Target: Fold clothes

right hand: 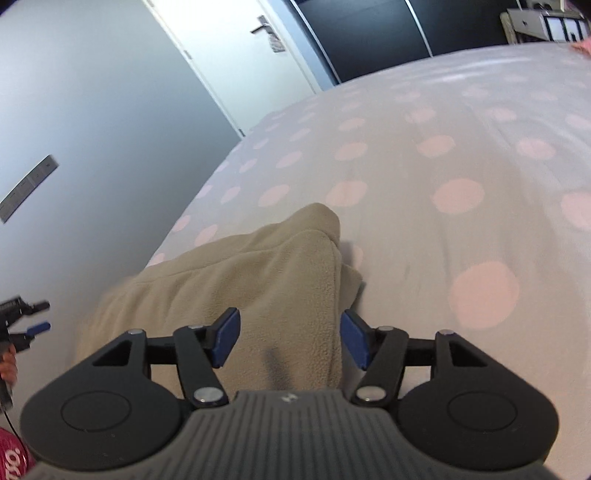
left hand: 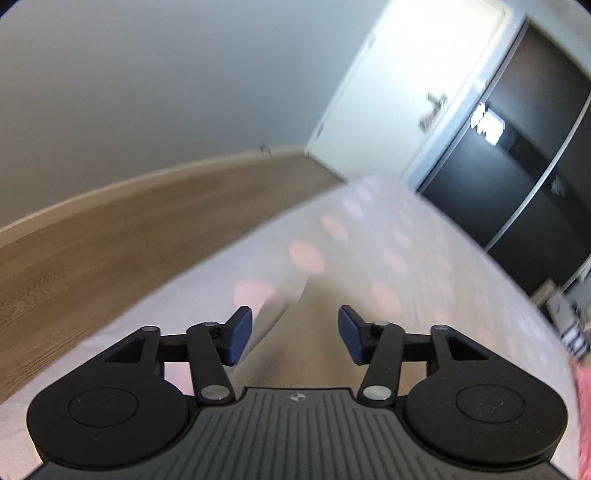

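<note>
Right gripper (right hand: 290, 341) jaws apart over beige fleece garment (right hand: 258, 280), pads clear. Left gripper (left hand: 295, 334) likewise open, empty. Advise: pinch garment edge squarely, keep it flat on dotted bedcover (right hand: 461, 166).

a folded garment (right hand: 258, 288) is laid on the bed (right hand: 461, 177), near its left edge. behind the bed a door (right hand: 236, 55) is set in the wall, with a wardrobe (right hand: 369, 33) to its right. floor (left hand: 110, 229) is seen left of the bed.
</note>
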Demonstrator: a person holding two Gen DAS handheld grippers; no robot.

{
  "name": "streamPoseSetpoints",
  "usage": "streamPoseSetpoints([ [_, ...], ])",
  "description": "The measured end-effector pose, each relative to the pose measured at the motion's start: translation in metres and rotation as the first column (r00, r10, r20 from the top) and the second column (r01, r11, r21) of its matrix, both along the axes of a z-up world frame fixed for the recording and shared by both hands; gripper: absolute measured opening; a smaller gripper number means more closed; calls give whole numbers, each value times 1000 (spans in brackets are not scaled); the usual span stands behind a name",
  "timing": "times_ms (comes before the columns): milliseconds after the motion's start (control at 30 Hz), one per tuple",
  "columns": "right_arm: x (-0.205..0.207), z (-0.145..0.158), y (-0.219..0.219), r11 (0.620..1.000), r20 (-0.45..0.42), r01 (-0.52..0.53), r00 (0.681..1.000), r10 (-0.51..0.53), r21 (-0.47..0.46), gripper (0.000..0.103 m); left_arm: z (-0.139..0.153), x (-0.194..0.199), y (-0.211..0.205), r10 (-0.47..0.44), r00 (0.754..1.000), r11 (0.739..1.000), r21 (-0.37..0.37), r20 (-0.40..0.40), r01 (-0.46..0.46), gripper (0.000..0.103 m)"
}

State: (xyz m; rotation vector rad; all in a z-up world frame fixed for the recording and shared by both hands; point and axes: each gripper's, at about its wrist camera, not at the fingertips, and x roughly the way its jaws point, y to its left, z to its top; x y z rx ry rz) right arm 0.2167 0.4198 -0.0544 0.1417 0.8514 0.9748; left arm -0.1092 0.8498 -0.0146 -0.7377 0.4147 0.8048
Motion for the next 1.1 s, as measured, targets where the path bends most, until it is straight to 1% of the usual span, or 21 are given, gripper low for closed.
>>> streamPoseSetpoints([
  [33,-6,3,-2,1000,21,-19,1000,19,-2,64,5,-5,-1,-4,1000,1000,2,9,4,54],
  [100,-22,9,-6,997,76,-66,995,68,-25,61,12,-8,-13,-55,998,998,27,-24,56,53],
  [167,-40,11,-6,991,125,-112,985,120,-71,54,10,-8,-28,-126,989,991,30,-81,129,45],
  [200,-48,10,-5,987,146,-131,979,144,-98,52,5,-7,-36,-155,981,987,32,-116,159,38],
  [267,-63,2,-2,977,183,-138,969,167,-161,42,-8,-6,-54,-196,961,978,37,-196,207,37],
  [333,-75,-7,-1,968,219,-134,959,181,-212,40,-25,-6,-71,-203,942,974,45,-266,222,35],
  [367,-82,-10,-5,966,238,-130,954,183,-222,40,-32,-9,-79,-187,937,976,55,-295,212,34],
  [433,-92,-15,-14,965,269,-117,946,180,-235,41,-45,-20,-87,-145,941,985,45,-306,166,34],
  [500,-97,-22,-26,966,285,-96,944,165,-242,50,-58,-33,-93,-103,946,993,28,-308,117,37],
  [533,-96,-27,-30,966,283,-82,947,152,-244,61,-65,-39,-96,-82,947,996,20,-310,92,42],
  [567,-93,-32,-35,967,269,-69,954,136,-244,70,-71,-48,-97,-51,956,999,-1,-290,53,47],
  [600,-91,-37,-40,968,254,-55,960,119,-245,70,-78,-58,-93,-21,967,999,-31,-253,14,52],
  [633,-88,-43,-44,969,235,-43,967,103,-245,70,-84,-65,-88,-3,976,998,-61,-218,-11,52],
  [733,-72,-62,-55,983,96,-38,994,57,-181,70,-98,-78,-74,43,993,988,-145,-111,-59,55],
  [800,-62,-71,-58,990,3,-36,999,36,-133,65,-104,-78,-64,71,996,978,-194,-49,-80,60],
  [833,-58,-75,-57,993,-36,-42,999,39,-111,52,-107,-77,-61,87,996,972,-218,-30,-91,60],
  [867,-57,-76,-56,994,-58,-41,998,35,-98,48,-109,-76,-58,103,995,967,-232,-17,-104,57],
  [933,-61,-75,-54,994,-39,-50,998,46,-101,35,-109,-72,-56,111,994,970,-216,-15,-112,32],
  [967,-64,-73,-52,993,-27,-60,998,58,-104,28,-108,-70,-54,113,993,972,-205,-17,-114,27],
  [1033,-71,-68,-51,991,-5,-76,997,76,-107,21,-103,-68,-49,114,993,974,-195,-11,-114,18],
  [1100,-79,-61,-50,991,-5,-92,996,92,-92,19,-95,-67,-45,116,993,979,-164,-10,-116,15],
])
